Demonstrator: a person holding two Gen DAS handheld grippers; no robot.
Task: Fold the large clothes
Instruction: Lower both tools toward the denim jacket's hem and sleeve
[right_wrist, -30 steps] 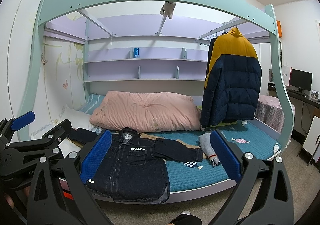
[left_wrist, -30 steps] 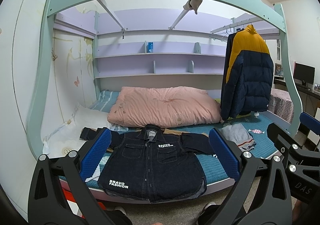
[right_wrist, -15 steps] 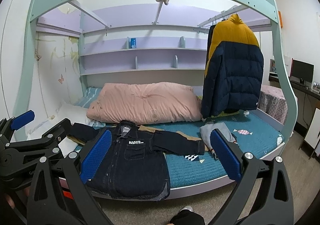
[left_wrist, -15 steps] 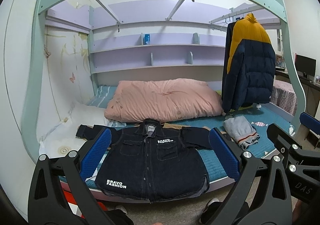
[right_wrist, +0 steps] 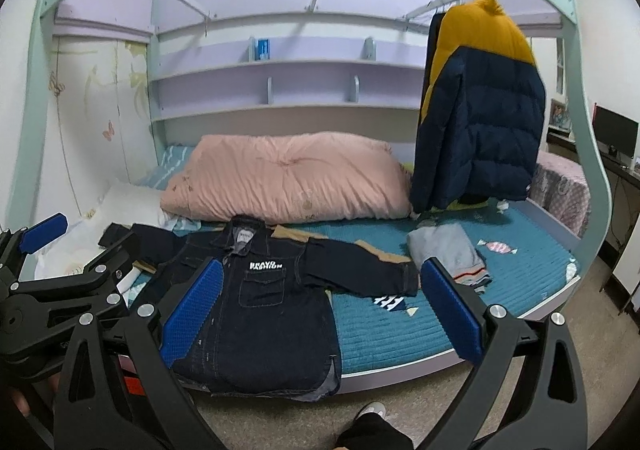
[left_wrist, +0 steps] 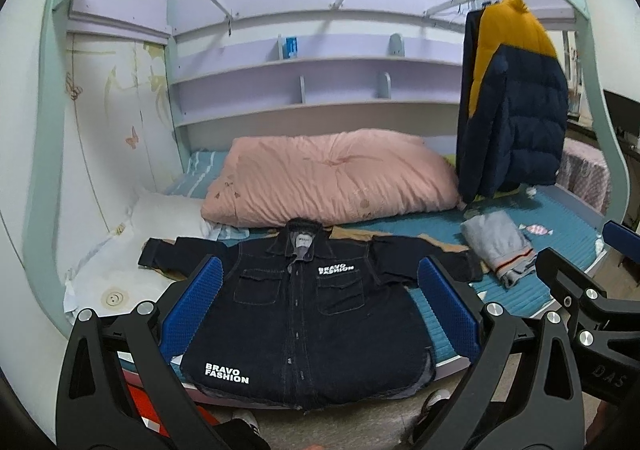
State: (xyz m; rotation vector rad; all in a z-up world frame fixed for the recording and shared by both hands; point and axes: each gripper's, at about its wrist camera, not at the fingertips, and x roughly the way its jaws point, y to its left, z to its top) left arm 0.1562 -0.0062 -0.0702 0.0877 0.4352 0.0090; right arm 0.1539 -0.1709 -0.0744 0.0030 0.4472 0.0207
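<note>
On the bed's [left_wrist: 568, 246] front edge, a dark denim jacket [left_wrist: 304, 314] lies face up, sleeves spread and hem overhanging, apparently laid out for folding. Left gripper [left_wrist: 320, 306] and right gripper [right_wrist: 320, 310] hover short of it, jaws apart and empty. Behind lies a pink quilt [left_wrist: 332, 177]; a folded grey garment [left_wrist: 496, 250] sits just beside the right sleeve; a puffer coat [left_wrist: 516, 113] hangs at the right end.

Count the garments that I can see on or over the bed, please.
3. The denim jacket lies spread flat at the bed's front edge. The grey garment lies folded to its right. The puffer coat hangs above the bed's right end. Tan cloth under the jacket may be another.
</note>
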